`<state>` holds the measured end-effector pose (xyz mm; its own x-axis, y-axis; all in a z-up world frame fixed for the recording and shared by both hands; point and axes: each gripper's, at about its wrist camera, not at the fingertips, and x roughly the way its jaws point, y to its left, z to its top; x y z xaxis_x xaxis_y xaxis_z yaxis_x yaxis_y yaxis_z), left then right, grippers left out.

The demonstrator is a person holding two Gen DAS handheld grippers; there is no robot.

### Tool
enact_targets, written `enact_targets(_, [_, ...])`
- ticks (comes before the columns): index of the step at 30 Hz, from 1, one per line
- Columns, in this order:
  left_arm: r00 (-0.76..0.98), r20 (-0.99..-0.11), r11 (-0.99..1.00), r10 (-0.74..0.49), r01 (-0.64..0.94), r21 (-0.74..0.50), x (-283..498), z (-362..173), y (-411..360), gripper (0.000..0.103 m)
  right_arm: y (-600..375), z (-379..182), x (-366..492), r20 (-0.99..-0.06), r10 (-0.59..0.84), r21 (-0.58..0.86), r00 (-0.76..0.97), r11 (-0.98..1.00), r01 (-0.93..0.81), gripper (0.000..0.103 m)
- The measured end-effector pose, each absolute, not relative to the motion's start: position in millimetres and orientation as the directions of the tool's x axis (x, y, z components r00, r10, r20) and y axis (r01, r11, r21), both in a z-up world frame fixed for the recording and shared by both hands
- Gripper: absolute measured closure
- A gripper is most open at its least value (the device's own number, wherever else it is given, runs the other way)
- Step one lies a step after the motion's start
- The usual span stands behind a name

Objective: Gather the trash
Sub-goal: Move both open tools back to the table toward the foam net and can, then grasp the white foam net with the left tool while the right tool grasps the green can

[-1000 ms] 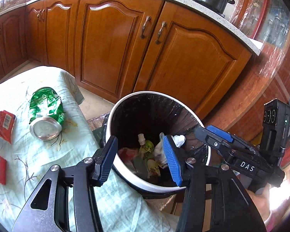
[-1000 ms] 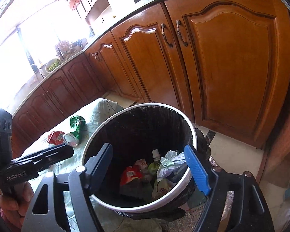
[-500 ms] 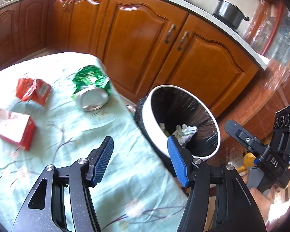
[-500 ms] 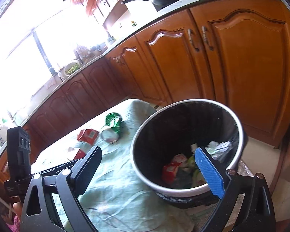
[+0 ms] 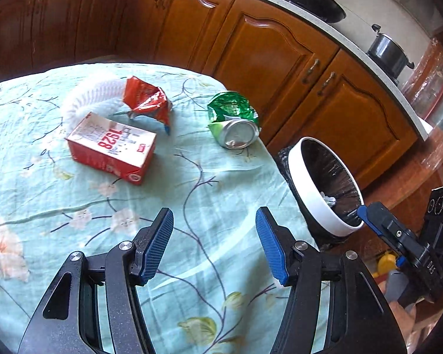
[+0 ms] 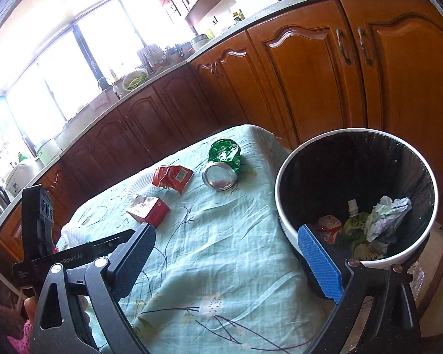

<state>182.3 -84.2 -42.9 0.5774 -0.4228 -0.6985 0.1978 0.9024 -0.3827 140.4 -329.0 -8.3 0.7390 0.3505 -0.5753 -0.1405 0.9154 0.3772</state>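
Note:
On the table's pale green flowered cloth (image 5: 59, 206) lie a red and white carton (image 5: 112, 147), a crumpled red wrapper (image 5: 147, 100) and a crushed green can (image 5: 234, 121). My left gripper (image 5: 214, 244) hangs open over bare cloth, nearer than all three, with nothing between its fingers. Off the table's right edge stands the white-rimmed bin (image 5: 319, 206) with a black liner. In the right wrist view my right gripper (image 6: 227, 259) is open wide and empty, one finger over the cloth (image 6: 221, 230), the other in front of the bin (image 6: 277, 194). The can (image 6: 223, 162), wrapper (image 6: 171, 177) and carton (image 6: 149, 209) lie beyond it.
The bin holds crumpled paper (image 6: 387, 215), a green pouch (image 6: 354, 221) and a red packet (image 6: 327, 227). A white ribbed strip (image 5: 88, 94) curls behind the carton. Brown cabinet doors (image 5: 280, 53) close off the far side, with a wok (image 5: 316, 3) and a pot (image 5: 388, 53) on the counter.
Both views have swung left, away from the bin's mouth and over the table. The carton and wrapper have come fully into the left view. Both pairs of jaws stand wider than before.

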Motion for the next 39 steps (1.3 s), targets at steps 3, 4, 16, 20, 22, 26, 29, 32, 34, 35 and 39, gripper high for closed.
enact_targets(3, [0.592,-0.698,0.909,-0.404,0.170,-0.381,180.6,-43.7,-67.5,0.044,-316.9,-8.4,144.3,-0.578,0.364,0.374,0.730,0.914,-0.160,0.005])
enact_targets(4, [0.595,-0.696,0.909,-0.401,0.163,-0.384,180.6,-43.4,-62.9,0.044,-313.4,-8.2,146.1,-0.579,0.368,0.372,0.728,0.913,-0.166,0.005])
enact_targets(16, [0.643,-0.676,0.919,-0.360,0.121,-0.374,198.6,-28.7,-32.7,0.044,-298.2,-7.2,183.2,-0.589,0.388,0.375,0.709,0.908,-0.186,0.005])
enact_targets(20, [0.661,-0.675,0.932,-0.327,0.107,-0.347,210.7,-22.8,-22.5,0.044,-293.0,-6.4,202.3,-0.592,0.399,0.380,0.700,0.904,-0.195,0.005])
enact_targets(22, [0.666,-0.683,0.943,-0.300,0.099,-0.318,220.5,-21.0,-18.4,0.044,-289.7,-8.0,214.7,-0.597,0.404,0.383,0.693,0.903,-0.196,0.005])
enact_targets(26, [0.663,-0.702,0.958,-0.260,0.086,-0.273,240.8,-21.6,-10.3,0.044,-286.2,-14.5,246.4,-0.622,0.398,0.401,0.674,0.902,-0.162,0.005])
enact_targets(29, [0.659,-0.720,0.971,-0.220,0.077,-0.227,258.8,-24.8,-5.1,0.044,-281.4,-22.7,272.3,-0.653,0.380,0.395,0.655,0.909,-0.132,0.005])
enact_targets(32, [0.653,-0.733,0.978,-0.190,0.063,-0.197,278.9,-30.3,-0.3,0.044,-278.0,-32.9,296.3,-0.684,0.357,0.384,0.636,0.918,-0.102,0.006])
enact_targets(34, [0.644,-0.742,0.980,-0.185,0.061,-0.192,290.6,-34.6,3.5,0.044,-277.6,-39.3,310.1,-0.703,0.337,0.373,0.627,0.925,-0.079,0.006])
enact_targets(35, [0.639,-0.747,0.980,-0.184,0.062,-0.188,295.5,-36.1,4.3,0.044,-277.5,-43.5,317.5,-0.711,0.330,0.370,0.620,0.926,-0.069,0.007])
enact_targets(39, [0.623,-0.763,0.983,-0.175,0.066,-0.172,312.1,-45.6,5.1,0.044,-277.3,-57.2,337.1,-0.746,0.281,0.330,0.604,0.944,-0.031,0.013])
